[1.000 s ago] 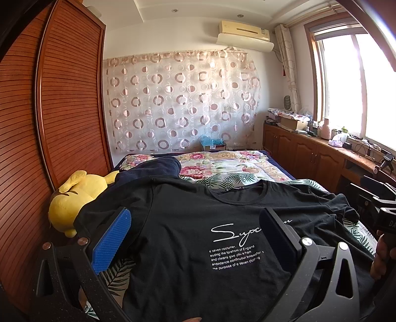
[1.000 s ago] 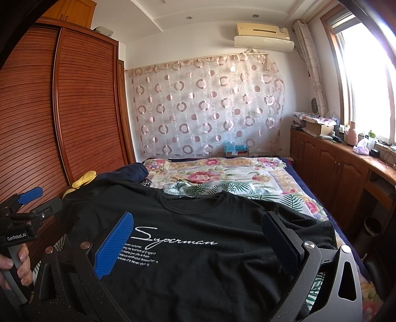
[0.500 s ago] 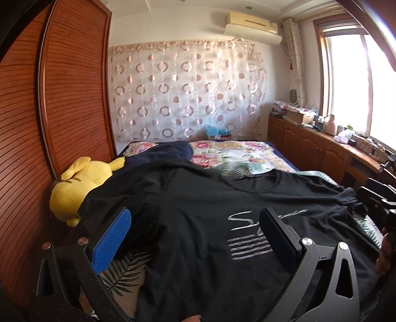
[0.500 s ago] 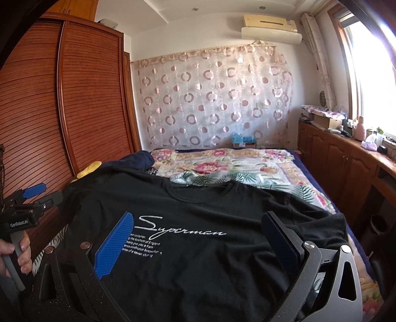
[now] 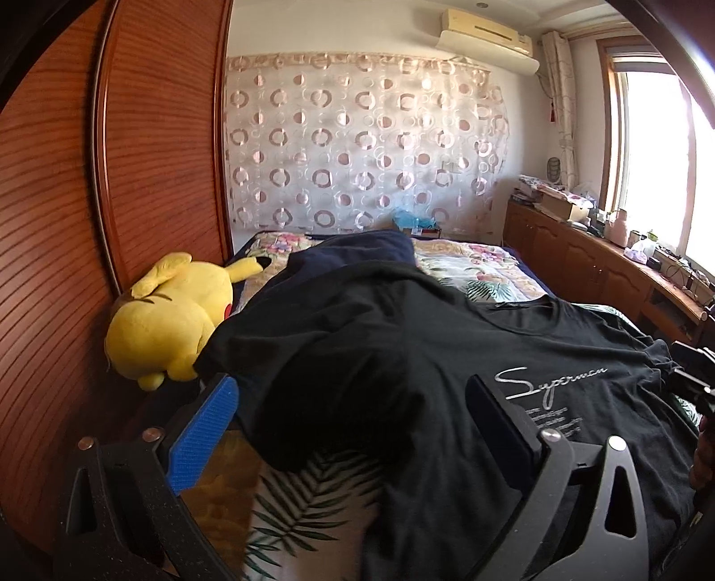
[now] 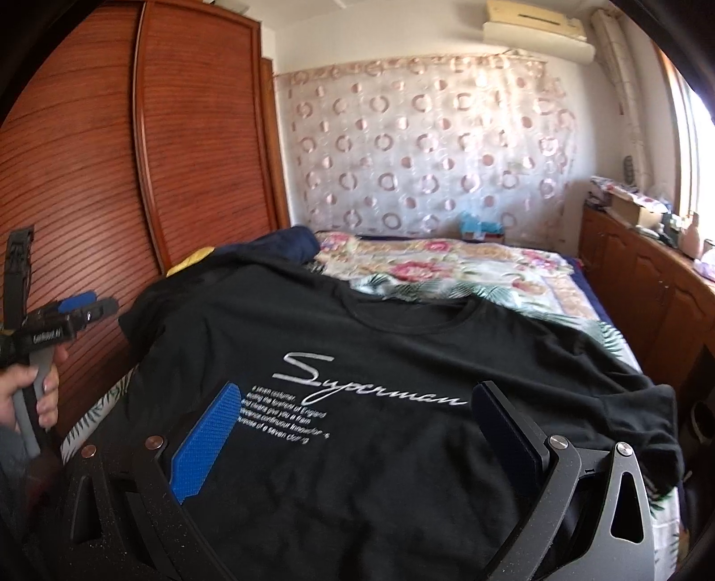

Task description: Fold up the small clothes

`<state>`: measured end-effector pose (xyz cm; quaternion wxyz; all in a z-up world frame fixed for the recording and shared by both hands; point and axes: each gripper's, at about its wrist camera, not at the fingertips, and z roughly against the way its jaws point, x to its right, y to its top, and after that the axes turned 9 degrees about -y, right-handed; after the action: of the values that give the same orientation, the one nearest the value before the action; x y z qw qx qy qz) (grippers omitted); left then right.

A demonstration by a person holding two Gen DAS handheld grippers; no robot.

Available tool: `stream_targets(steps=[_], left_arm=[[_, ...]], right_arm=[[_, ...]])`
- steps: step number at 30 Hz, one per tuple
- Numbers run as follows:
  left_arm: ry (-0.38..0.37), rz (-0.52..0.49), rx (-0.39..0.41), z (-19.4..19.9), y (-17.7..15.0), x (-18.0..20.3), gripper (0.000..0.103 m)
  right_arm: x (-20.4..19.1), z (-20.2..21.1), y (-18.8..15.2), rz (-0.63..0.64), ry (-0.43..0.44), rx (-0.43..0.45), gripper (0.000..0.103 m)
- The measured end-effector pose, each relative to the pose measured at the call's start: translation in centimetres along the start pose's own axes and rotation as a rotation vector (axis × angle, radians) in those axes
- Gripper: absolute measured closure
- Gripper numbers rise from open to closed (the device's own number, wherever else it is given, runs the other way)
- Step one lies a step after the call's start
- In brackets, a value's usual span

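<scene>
Left gripper (image 5: 353, 418) swung leftward since earlier frame; fingers spread, empty. Right gripper (image 6: 355, 424) fingers likewise spread, empty. One black cotton T-shirt with white script print (image 6: 357, 357) flat on floral-quilted bed (image 6: 447, 263). One yellow plush toy (image 5: 170, 317) beside sleeve.

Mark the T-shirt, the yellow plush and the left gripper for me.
T-shirt (image 6: 402, 339): right wrist view, chest above the lettering.
Yellow plush (image 5: 170, 322): left wrist view, its back.
Left gripper (image 5: 353, 420): left wrist view, midway between fingertips.

Slatted wooden wardrobe (image 5: 111, 178) on the left, circle-patterned curtain (image 5: 366, 147) across the far wall, air conditioner (image 5: 487, 33) above it, bright window (image 5: 657, 152) at right, low wooden cabinets (image 5: 576, 254) beneath, floral bedspread (image 6: 447, 272).
</scene>
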<state>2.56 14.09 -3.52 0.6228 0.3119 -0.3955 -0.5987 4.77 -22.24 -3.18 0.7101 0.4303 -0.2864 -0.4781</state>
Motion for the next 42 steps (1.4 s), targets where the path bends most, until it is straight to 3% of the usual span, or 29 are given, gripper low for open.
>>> stream_targets(steps=[4, 10, 15, 22, 23, 27, 35, 42], left_arm=[[0.017, 0.012, -0.026, -1.2, -0.2, -2.0, 0.011], [0.029, 0.043, -0.076, -3.5, -0.1, -4.9, 0.034], [0.072, 0.052, -0.127, -5.4, -0.4, -6.9, 0.046], [0.047, 0.052, -0.161, -5.5, -2.1, -6.8, 0.056], [0.047, 0.052, -0.166, -5.7, -2.1, -6.8, 0.061], [0.034, 0.053, -0.153, -5.4, -1.6, -6.9, 0.096], [-0.004, -0.025, -0.056, -2.5, 1.9, -4.4, 0.098], [-0.11, -0.121, -0.014, -2.3, 6.4, 0.7, 0.098]], right_arm=[[0.4, -1.1, 0.4, 0.029, 0.041, -0.041, 0.001], [1.5, -2.3, 1.6, 0.051, 0.086, -0.094, 0.002], [1.9, -2.3, 2.2, 0.074, 0.106, -0.092, 0.002], [2.5, -1.7, 1.9, 0.074, 0.117, -0.078, 0.002], [1.9, -1.9, 1.8, 0.076, 0.115, -0.074, 0.002], [1.5, -2.2, 1.7, 0.084, 0.109, -0.071, 0.002], [0.9, -2.2, 1.6, 0.064, 0.093, -0.062, 0.002], [2.2, -1.5, 1.4, 0.039, 0.068, -0.051, 0.002]])
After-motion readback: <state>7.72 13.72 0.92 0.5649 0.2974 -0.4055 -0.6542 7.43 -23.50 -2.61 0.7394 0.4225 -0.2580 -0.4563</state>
